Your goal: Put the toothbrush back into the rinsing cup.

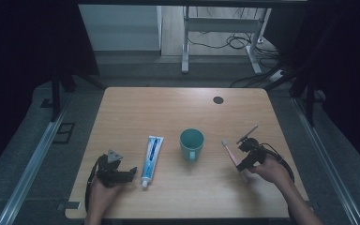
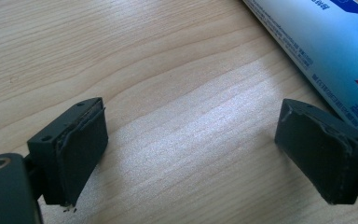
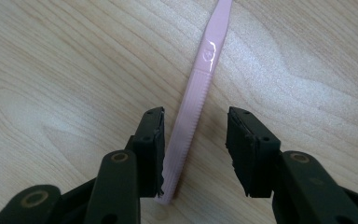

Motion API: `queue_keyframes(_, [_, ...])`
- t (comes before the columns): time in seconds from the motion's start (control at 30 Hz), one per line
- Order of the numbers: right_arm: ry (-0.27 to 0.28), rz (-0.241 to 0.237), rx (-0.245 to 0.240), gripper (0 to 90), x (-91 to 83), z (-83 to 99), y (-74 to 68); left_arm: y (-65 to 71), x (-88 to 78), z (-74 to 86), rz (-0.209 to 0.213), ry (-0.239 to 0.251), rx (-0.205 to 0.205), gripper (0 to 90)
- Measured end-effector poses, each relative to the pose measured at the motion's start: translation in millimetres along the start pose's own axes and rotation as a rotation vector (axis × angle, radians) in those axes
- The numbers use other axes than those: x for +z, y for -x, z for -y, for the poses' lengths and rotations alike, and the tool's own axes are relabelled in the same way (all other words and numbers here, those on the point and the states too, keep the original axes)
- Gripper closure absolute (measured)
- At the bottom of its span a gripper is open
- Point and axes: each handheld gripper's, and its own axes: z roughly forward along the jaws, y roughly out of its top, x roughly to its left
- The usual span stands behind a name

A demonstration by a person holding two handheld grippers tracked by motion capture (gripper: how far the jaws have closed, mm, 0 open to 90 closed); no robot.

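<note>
Toothbrush (image 3: 196, 93), pink, flat on the worktop (image 1: 136, 105) near its right edge, head toward the teal mug (image 1: 191, 144) at the centre, handle end toward the near right corner. Not yet lifted; pickup judged to be at its very start, with everything after the grasp left to do. Right claw (image 3: 195, 148) low over the handle end, jaws parted and straddling it: one pad just beside or grazing the handle, the other well clear, so released, nothing clamped. Right hand (image 1: 273, 169) in from the near right corner, forearm angled toward the centre, claw tipped down at the worktop. Toothpaste tube (image 1: 152, 159) left of the mug, cap toward the near edge, untouched. Left claw (image 2: 191, 154) near the near left corner, wide open over bare wood, tube just beside one jaw but apart from it. Left hand (image 1: 104, 186) resting low, claw pointing level toward the tube. Mug upright, handle toward the near edge, seemingly empty.
</note>
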Motion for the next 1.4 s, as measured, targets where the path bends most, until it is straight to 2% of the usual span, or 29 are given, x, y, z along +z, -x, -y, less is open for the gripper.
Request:
queue_keyframes(0.3, [-0.082,0.018,-0.007,57.9,1.5,-18.9,-2.1,0.0,-0.1,0.0,0.0,-0.001,0.0,9.3])
queue_keyframes(0.5, [-0.112,0.018,-0.005,57.9,4.8,-28.8,-3.9,0.0,-0.1,0.0,0.0,-0.001,0.0,9.4])
queue_keyframes(0.83, [-0.143,0.021,0.008,62.4,12.3,-38.5,-2.0,0.0,0.0,0.0,0.0,-0.001,0.0,9.4])
queue_keyframes(1.4, [-0.154,0.035,0.023,70.4,21.5,-44.7,-0.4,0.0,-0.1,0.0,0.0,-0.001,0.0,9.3])
